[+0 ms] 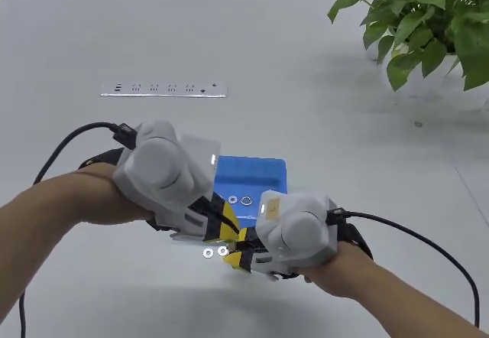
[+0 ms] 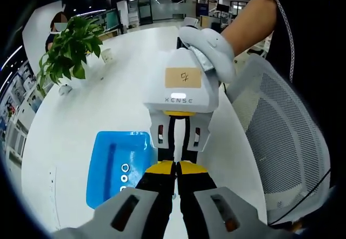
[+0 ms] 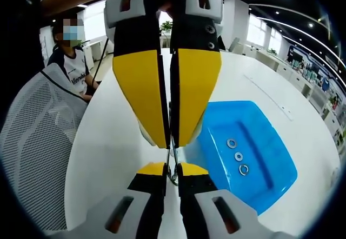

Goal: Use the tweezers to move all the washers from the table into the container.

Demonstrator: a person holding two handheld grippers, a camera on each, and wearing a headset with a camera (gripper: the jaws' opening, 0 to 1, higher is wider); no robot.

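- Our left claw (image 2: 175, 170) is clenched on what we take for the tweezers (image 3: 172, 155), just short of the container (image 1: 263, 171). Two claws pinching one thin tool could twist it.
- Two washers (image 1: 208, 253) lie on the surface (image 1: 306, 86) just before the container. A dropped tool could scatter them.
- Our right claw (image 3: 172, 170) is clenched on the tweezers too. If either lets go early, we lose them.

Glossy plastic container (image 3: 273, 136), washers (image 3: 238, 156) — shiny metal
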